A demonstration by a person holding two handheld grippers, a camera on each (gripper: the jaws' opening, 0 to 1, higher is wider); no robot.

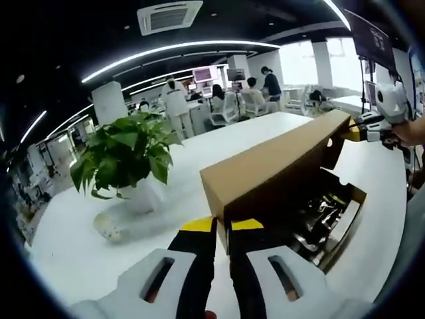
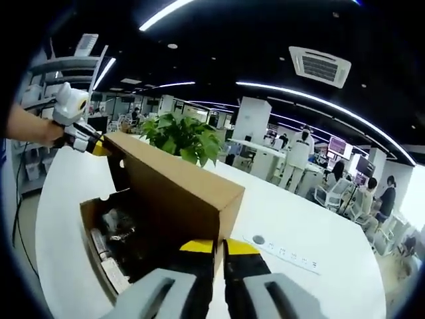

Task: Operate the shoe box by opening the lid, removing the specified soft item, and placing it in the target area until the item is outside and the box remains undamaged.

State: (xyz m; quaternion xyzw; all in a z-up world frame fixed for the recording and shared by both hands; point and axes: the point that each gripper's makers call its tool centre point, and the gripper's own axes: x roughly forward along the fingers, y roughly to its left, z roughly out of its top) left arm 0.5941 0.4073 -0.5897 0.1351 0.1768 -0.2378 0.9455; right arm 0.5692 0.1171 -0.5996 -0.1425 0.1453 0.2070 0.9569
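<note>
Shoe box lid [image 1: 279, 166]: light, stiff cardboard, crushable; left gripper [image 1: 222, 227] and right gripper [image 2: 219, 247] each clamped on a corner, frame centre.

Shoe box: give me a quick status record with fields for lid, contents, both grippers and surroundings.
lid: raised, standing on edge over the shoe box
contents: dark items inside, not clear enough to identify
left gripper: shut on the lid's near corner
right gripper: shut on the lid's opposite corner
item removed: not yet
surroundings: white table, potted plant beside the box
</note>
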